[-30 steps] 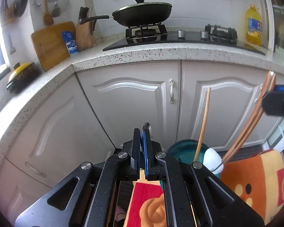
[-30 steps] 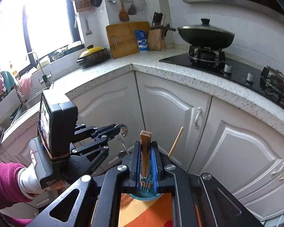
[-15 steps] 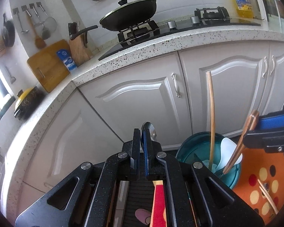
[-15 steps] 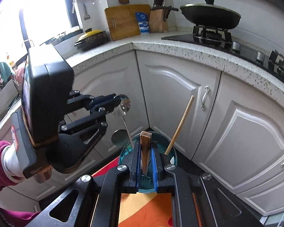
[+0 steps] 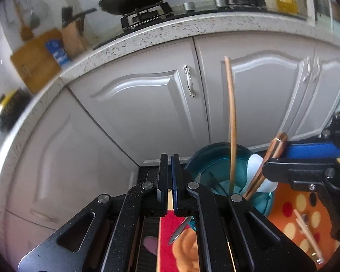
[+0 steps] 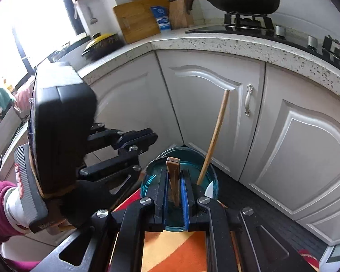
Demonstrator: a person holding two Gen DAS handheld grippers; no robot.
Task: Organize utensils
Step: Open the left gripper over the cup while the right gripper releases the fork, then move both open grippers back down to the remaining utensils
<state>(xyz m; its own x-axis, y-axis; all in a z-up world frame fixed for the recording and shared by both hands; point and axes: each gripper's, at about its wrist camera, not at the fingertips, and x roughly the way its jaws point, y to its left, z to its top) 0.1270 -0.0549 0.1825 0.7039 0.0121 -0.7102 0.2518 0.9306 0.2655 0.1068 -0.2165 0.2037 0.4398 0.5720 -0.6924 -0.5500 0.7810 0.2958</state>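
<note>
Jaws on my right gripper (image 6: 175,195) clamp a flat wooden utensil (image 6: 173,176), its lower end dipping into the teal holder (image 5: 206,161). I'd keep it upright and lower it clear of the leaning chopstick (image 6: 214,140) before letting go. My left gripper (image 5: 168,181) is pinched on a thin metal utensil (image 5: 180,230), beside the holder's rim.
</note>
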